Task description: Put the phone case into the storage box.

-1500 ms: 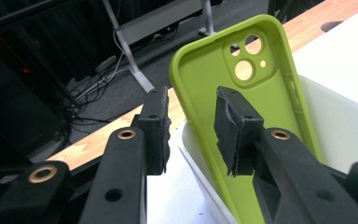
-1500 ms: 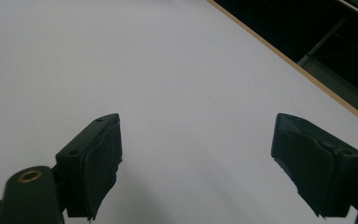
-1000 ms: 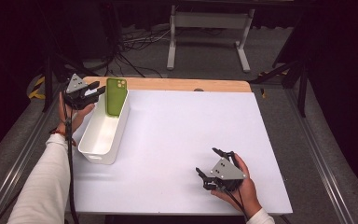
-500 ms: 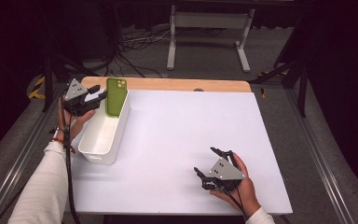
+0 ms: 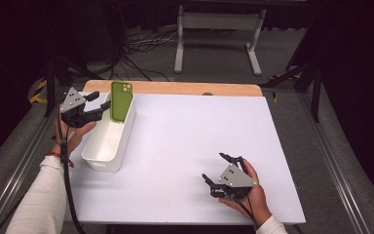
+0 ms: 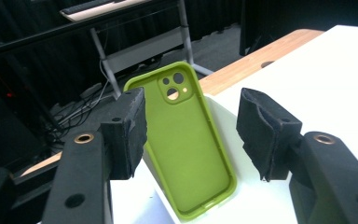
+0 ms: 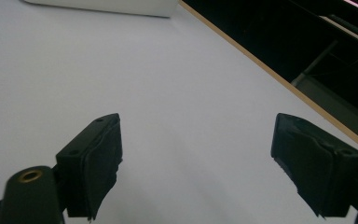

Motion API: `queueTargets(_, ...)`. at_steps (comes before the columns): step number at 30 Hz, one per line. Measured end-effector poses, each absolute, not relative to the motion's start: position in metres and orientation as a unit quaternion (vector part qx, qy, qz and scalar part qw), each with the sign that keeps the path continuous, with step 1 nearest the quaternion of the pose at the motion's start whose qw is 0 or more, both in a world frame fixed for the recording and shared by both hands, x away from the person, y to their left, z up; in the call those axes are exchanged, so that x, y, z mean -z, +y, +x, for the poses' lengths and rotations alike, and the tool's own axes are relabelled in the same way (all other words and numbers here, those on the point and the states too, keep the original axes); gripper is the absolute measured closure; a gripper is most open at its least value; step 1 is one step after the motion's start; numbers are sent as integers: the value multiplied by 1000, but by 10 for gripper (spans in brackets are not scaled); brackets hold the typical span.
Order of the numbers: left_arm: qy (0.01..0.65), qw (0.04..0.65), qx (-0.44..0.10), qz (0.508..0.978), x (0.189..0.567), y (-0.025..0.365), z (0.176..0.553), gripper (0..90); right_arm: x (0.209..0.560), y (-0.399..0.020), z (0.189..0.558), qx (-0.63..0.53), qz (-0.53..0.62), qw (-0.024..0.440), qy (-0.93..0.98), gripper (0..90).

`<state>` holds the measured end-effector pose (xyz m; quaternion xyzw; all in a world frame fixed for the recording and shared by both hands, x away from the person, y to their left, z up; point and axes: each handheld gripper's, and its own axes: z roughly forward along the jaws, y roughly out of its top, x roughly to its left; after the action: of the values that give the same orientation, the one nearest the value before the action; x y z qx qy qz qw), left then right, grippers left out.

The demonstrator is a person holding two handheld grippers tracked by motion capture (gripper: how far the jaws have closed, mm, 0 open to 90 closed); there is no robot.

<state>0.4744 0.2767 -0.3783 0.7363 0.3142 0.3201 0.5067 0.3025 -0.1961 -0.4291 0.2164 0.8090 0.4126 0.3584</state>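
Green phone case (image 5: 121,100) leans upright in the white bin (image 5: 103,152) at the tabletop's far-left corner. Left gripper (image 5: 99,103) has just been opening; its view shows both pads clear of the case. Right gripper (image 5: 220,168) is spread wide over bare tabletop near the front edge.

Green phone case (image 5: 120,101), near upright, hollow side out, leaning on far end wall of white bin (image 5: 102,158).

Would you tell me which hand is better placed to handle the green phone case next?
Left. The left tool sits right beside the green phone case leaning in the white bin; the right tool rests far across the table.
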Motion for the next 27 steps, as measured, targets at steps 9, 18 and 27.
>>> queueTargets(9,324,516,-322,724,382,275,466,321,430,-196,302,-411,216,357,811,172)
queueTargets(18,335,524,-307,721,384,275,460,184,430,-195,302,-409,214,357,812,172)
queueTargets(27,339,530,-300,717,382,274,457,80,430,-194,303,-408,213,358,812,172)
